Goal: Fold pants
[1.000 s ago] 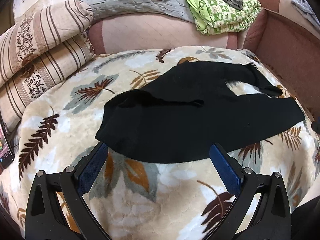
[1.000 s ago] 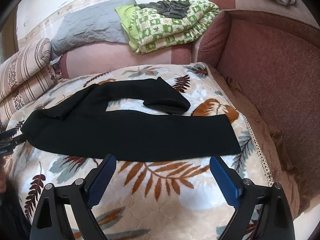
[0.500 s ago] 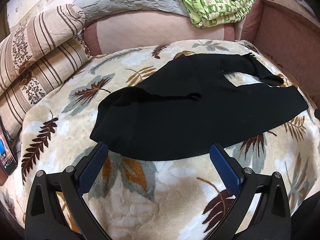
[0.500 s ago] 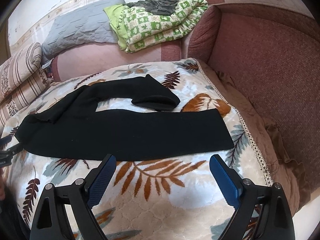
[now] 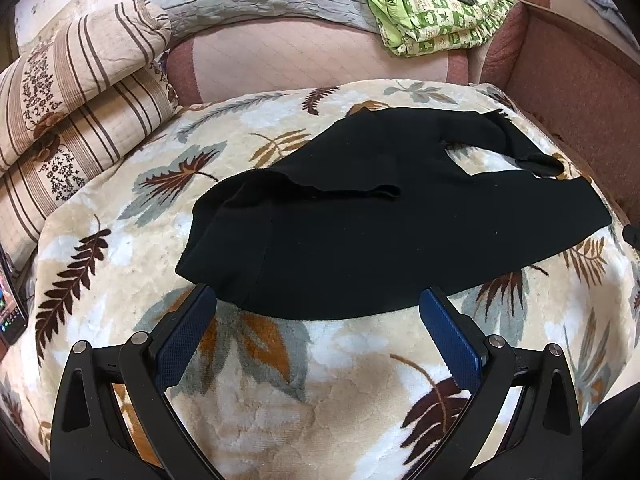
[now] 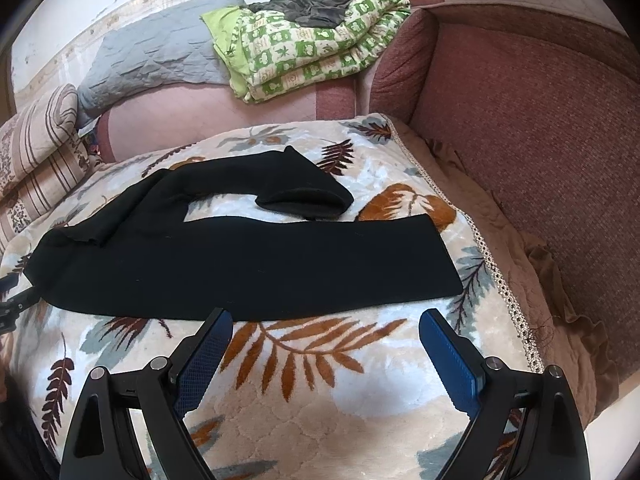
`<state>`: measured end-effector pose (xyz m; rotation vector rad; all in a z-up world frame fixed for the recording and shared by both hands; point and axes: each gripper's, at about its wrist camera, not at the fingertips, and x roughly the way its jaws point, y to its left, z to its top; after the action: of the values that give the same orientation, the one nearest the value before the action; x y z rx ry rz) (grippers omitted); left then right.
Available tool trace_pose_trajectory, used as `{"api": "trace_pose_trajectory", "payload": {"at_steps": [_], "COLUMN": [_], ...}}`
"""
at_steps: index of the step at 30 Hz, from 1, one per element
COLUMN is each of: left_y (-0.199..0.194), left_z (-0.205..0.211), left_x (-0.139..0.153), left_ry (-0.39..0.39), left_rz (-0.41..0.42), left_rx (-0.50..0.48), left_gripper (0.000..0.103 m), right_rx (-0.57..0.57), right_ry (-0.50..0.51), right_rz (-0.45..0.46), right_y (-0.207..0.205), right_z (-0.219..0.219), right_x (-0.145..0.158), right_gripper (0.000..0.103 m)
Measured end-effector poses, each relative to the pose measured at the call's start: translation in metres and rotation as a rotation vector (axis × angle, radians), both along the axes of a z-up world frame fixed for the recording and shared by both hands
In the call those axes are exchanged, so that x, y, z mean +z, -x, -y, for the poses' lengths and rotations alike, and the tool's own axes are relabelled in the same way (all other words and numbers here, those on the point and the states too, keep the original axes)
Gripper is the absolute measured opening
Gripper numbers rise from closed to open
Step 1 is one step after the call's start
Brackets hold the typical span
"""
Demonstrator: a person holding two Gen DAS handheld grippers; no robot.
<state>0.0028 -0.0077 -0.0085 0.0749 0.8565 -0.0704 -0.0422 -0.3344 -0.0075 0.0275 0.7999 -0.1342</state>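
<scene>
A phone (image 5: 10, 304) is cut off at the left edge, its screen too small to read.

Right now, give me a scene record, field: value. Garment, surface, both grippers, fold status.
garment: black pants, spread out flat, waist toward the left gripper
far leg: its cuff end doubled back
near leg: straight, cuff toward the sofa arm
surface: leaf-print blanket
left gripper: open, near the waist edge, holding nothing
right gripper: open, just short of the near leg, holding nothing
fold status: not yet started
background: green checked quilt, striped pillows
</scene>
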Motion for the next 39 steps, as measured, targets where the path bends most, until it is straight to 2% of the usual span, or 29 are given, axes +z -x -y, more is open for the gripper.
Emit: {"api": "trace_pose_trajectory", "payload": {"at_steps": [32,34,36,38,39], "left_y": [0.0,-0.001,0.0,-0.003,-0.007], "left_z": [-0.001,-0.009,-0.032,-0.064,-0.084], "left_x": [-0.002,0.003,0.013,0.017,0.014], "left_ry": [0.023,0.051,0.145,0.276,0.368], "left_rz": [-0.014,-0.001,0.035,0.039,0.01], "left_rx": [0.007,0.023,0.084,0.183,0.244], "left_gripper": [0.103,0.103,0.103,0.103,0.103], "right_rx": [-0.027,-0.035,-0.053,-0.074,-0.083], "right_ry": [-0.013,-0.025,-0.037,-0.048,-0.05], "right_rz": [0.013,0.019,0.024,0.03,0.032], "right_y": [0.003,0.004,0.005,0.007,0.008], "right_z": [0.008,0.011,0.014,0.02,0.022], "right_x": [0.004,0.005,0.005,0.006,0.006], "right_gripper": [0.093,0.093,0.093,0.093,0.093]}}
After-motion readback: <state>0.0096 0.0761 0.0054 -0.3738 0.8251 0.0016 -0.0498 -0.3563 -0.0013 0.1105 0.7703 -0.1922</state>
